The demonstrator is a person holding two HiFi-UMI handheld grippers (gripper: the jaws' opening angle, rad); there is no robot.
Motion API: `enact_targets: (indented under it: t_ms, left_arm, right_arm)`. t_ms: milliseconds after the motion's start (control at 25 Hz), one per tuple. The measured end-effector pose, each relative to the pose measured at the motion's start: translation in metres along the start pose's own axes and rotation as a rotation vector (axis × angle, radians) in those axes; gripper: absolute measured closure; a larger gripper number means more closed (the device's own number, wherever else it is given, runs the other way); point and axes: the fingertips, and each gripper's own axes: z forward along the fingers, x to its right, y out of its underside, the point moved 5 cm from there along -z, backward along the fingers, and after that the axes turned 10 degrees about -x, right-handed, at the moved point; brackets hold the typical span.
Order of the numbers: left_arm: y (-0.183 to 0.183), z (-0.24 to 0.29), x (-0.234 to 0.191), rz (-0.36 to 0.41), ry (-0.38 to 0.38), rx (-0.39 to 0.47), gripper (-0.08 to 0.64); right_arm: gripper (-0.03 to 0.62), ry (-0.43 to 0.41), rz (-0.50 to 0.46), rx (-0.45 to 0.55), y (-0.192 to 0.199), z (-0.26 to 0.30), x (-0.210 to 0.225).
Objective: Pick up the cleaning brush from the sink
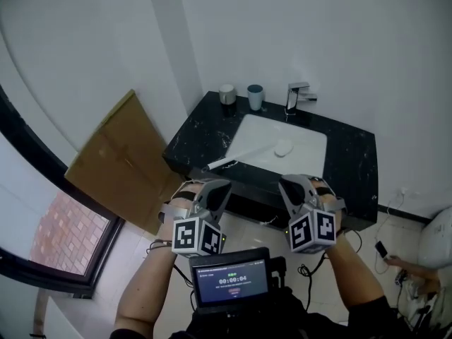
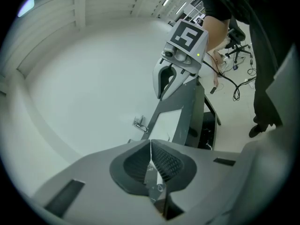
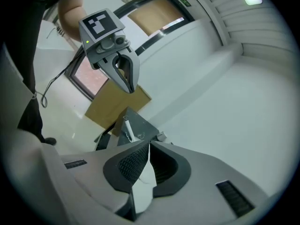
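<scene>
The white cleaning brush (image 1: 244, 155) lies in the white sink (image 1: 311, 138). Its head rests in the basin and its long handle sticks out over the left rim onto the black counter (image 1: 353, 162). Both grippers hang in front of the counter, short of the sink and apart from the brush. My left gripper (image 1: 222, 186) (image 2: 151, 143) has its jaw tips together with nothing between them. My right gripper (image 1: 286, 186) (image 3: 149, 146) is shut and empty too. Each gripper view shows the other gripper and a piece of the counter (image 2: 188, 121) (image 3: 137, 122) beyond its jaws.
Two cups (image 1: 227, 94) (image 1: 255, 97) and a faucet (image 1: 297, 96) stand at the back of the counter. A cardboard sheet (image 1: 123, 159) leans on the wall to the left, by a window. A small screen (image 1: 232, 281) sits near my chest. Cables lie on the floor at the right.
</scene>
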Motion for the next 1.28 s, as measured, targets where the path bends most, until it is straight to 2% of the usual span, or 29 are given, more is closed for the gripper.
enact_targets:
  t_ms: [80, 200, 360, 520, 640, 800, 960, 1080, 1200, 1280]
  left_arm:
    - [0.033, 0.006, -0.03, 0.008, 0.01, 0.033, 0.535]
    - [0.076, 0.021, -0.071, -0.011, 0.075, 0.096, 0.535]
    - [0.118, 0.064, -0.104, -0.048, 0.115, 0.128, 0.538]
    - [0.158, 0.121, -0.144, -0.048, 0.087, 0.134, 0.538]
    - [0.179, 0.157, -0.172, -0.067, 0.08, 0.141, 0.538]
    - [0.197, 0.182, -0.208, -0.064, 0.144, 0.198, 0.537]
    - [0.228, 0.226, -0.237, -0.103, 0.18, 0.237, 0.538]
    - [0.246, 0.258, -0.259, -0.128, 0.263, 0.31, 0.538]
    - [0.254, 0.279, -0.29, -0.18, 0.352, 0.399, 0.538]
    - [0.254, 0.298, -0.312, -0.174, 0.382, 0.393, 0.538]
  right_arm:
    - [0.592, 0.023, 0.061, -0.032, -0.025, 0.026, 0.009]
    - [0.592, 0.056, 0.125, -0.094, -0.061, 0.062, 0.029]
    - [0.592, 0.054, 0.293, -0.172, -0.076, 0.111, 0.034]
    - [0.592, 0.077, 0.32, -0.185, -0.085, 0.169, 0.046]
    - [0.592, 0.096, 0.358, -0.205, -0.086, 0.205, 0.063]
    - [0.592, 0.122, 0.382, -0.208, -0.102, 0.246, 0.085]
    - [0.592, 0.144, 0.445, -0.26, -0.121, 0.282, 0.098]
    - [0.592, 0.177, 0.578, -0.284, -0.127, 0.31, 0.115]
    - [0.592, 0.249, 0.73, -0.317, -0.129, 0.333, 0.129]
    - [0.592, 0.296, 0.765, -0.385, -0.123, 0.345, 0.14]
